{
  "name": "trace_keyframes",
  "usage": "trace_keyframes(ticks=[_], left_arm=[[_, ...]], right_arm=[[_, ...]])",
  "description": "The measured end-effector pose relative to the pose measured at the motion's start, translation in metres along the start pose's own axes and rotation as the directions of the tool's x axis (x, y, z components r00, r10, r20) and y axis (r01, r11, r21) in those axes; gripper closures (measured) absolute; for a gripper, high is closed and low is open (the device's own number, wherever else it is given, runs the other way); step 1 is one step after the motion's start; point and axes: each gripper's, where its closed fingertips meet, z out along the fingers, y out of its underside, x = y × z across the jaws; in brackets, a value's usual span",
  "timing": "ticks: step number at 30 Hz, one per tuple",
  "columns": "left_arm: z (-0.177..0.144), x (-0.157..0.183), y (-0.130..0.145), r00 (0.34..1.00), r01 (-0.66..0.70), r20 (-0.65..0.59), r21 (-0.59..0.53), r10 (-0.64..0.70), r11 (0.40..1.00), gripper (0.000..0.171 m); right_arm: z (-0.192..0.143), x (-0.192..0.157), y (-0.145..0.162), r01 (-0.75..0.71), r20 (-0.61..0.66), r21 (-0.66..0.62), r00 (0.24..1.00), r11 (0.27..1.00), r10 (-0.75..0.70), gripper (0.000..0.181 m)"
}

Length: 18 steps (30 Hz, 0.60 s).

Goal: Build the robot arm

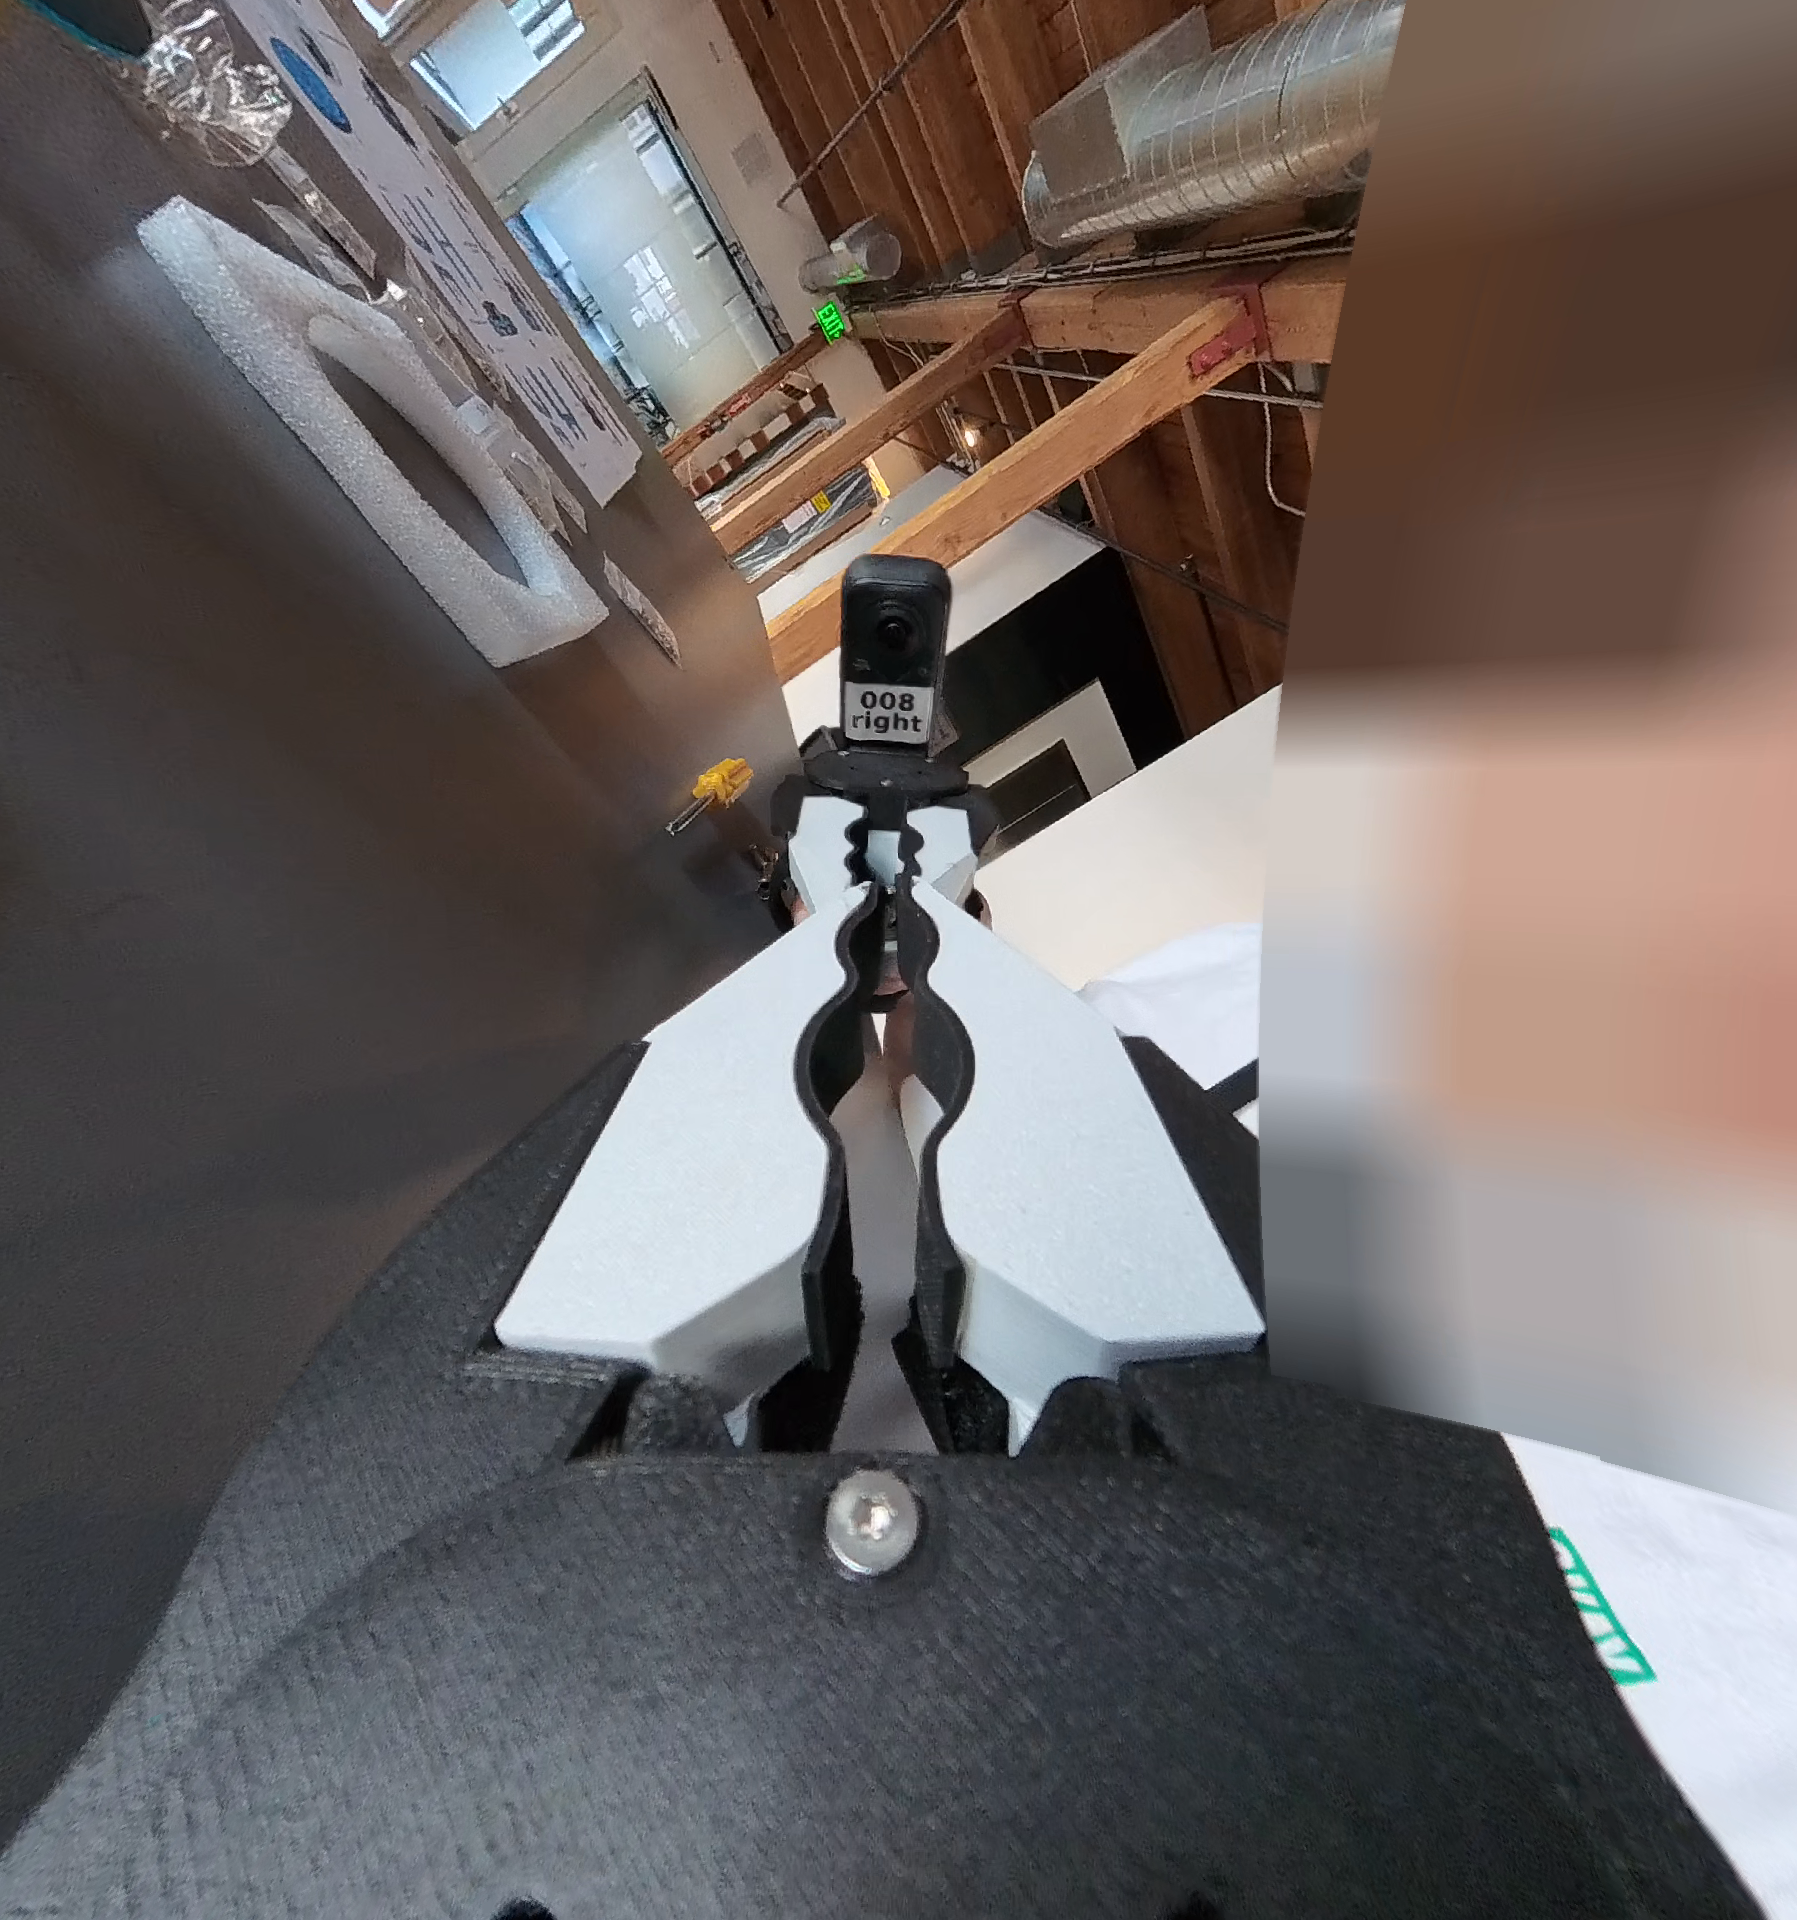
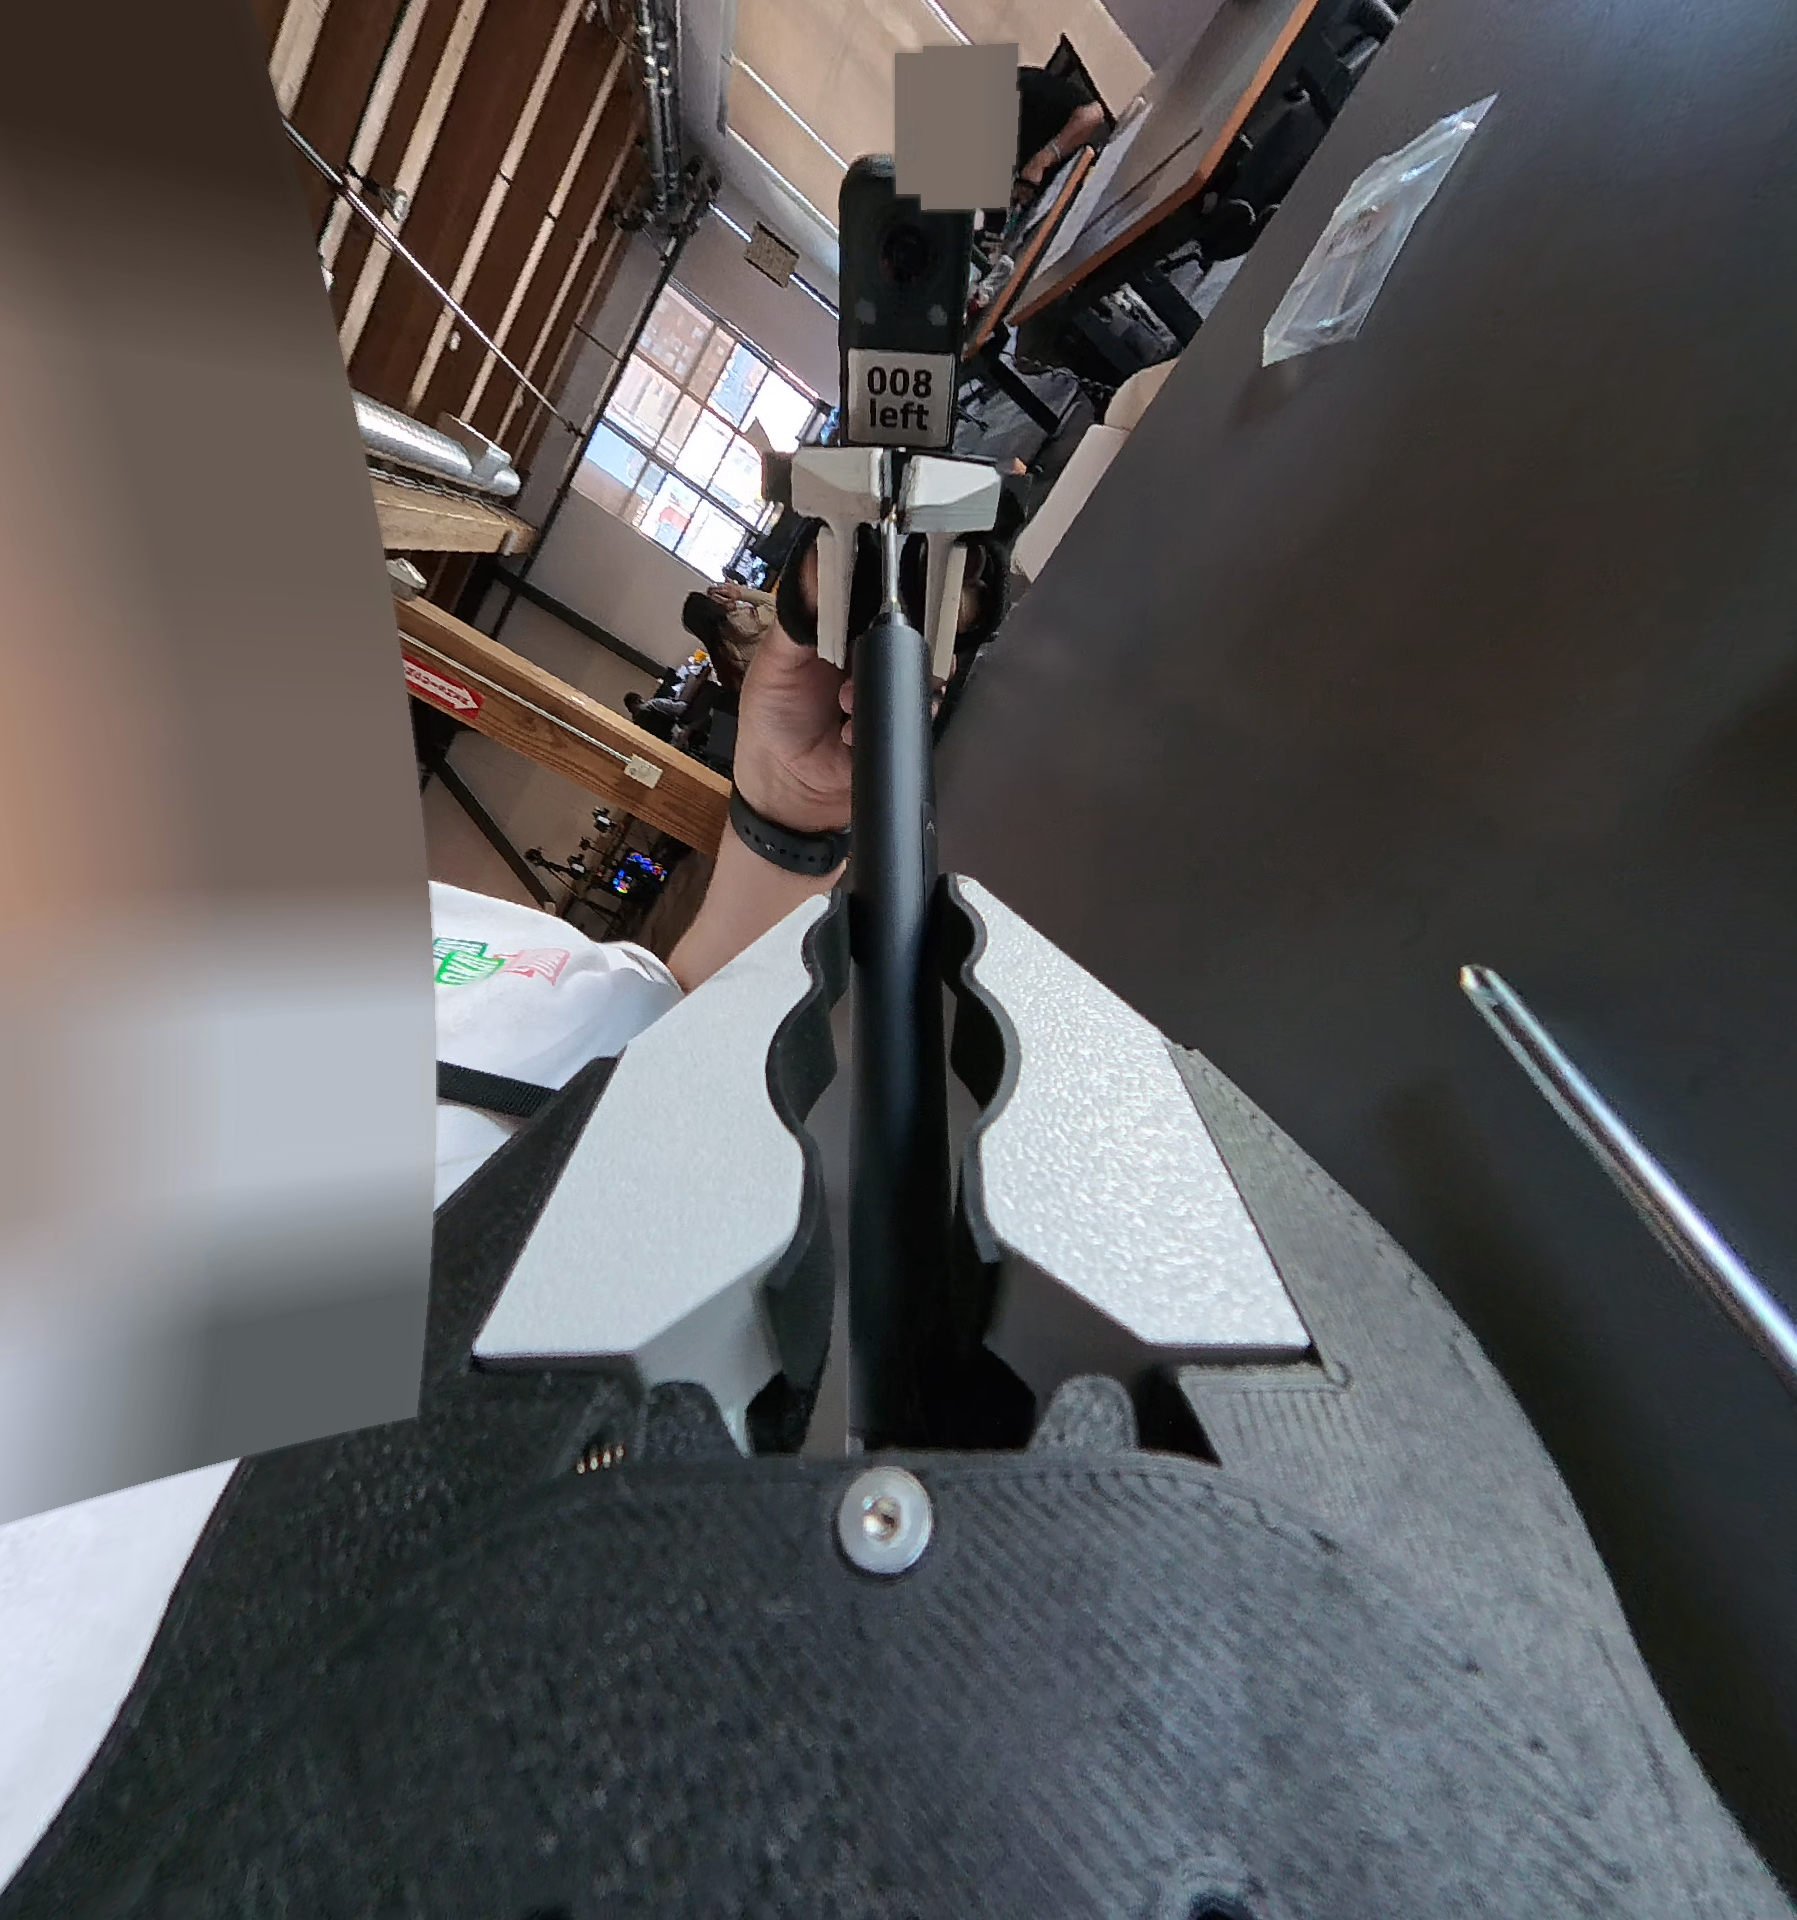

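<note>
Right tool (image 2: 894, 914) is clamping a black pen-like driver (image 2: 889, 831); left tool (image 1: 886, 894) is pinching its thin bit. Misalignment could be bending that bit.

- White label (image 1: 885, 712), black number and word, clear; on the small black camera atop the right gripper (image 1: 878, 842).
- Matching white label (image 2: 898, 398) on the camera atop the left gripper (image 2: 892, 509).
- Green lit sign (image 1: 829, 322) hangs from a ceiling beam; letters legible.
- White poster (image 1: 478, 260) at the dark table's far edge: blue figures, print too small to read.
- White shirt (image 1: 1704, 1558): green lettering, cut off by the gripper body.
- Red-and-white sticker (image 2: 442, 686) on a wooden beam; blurred.
- Clear bag (image 2: 1377, 234) on the dark table, printed card inside; unreadable.
- Black tool (image 2: 889, 935): tiny pale mark, unreadable.
</note>
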Motion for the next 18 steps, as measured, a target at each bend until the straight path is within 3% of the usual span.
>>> trace_keyframes(ticks=[18], left_arm=[[-0.0065,0.0040,-0.0096,0.998,-0.059,0.023,0.096,0.057,0.994,0.171]], right_arm=[[0.0030,-0.0060,-0.0005,-0.004,0.033,0.012,0.999,1.000,0.004,0.166]])
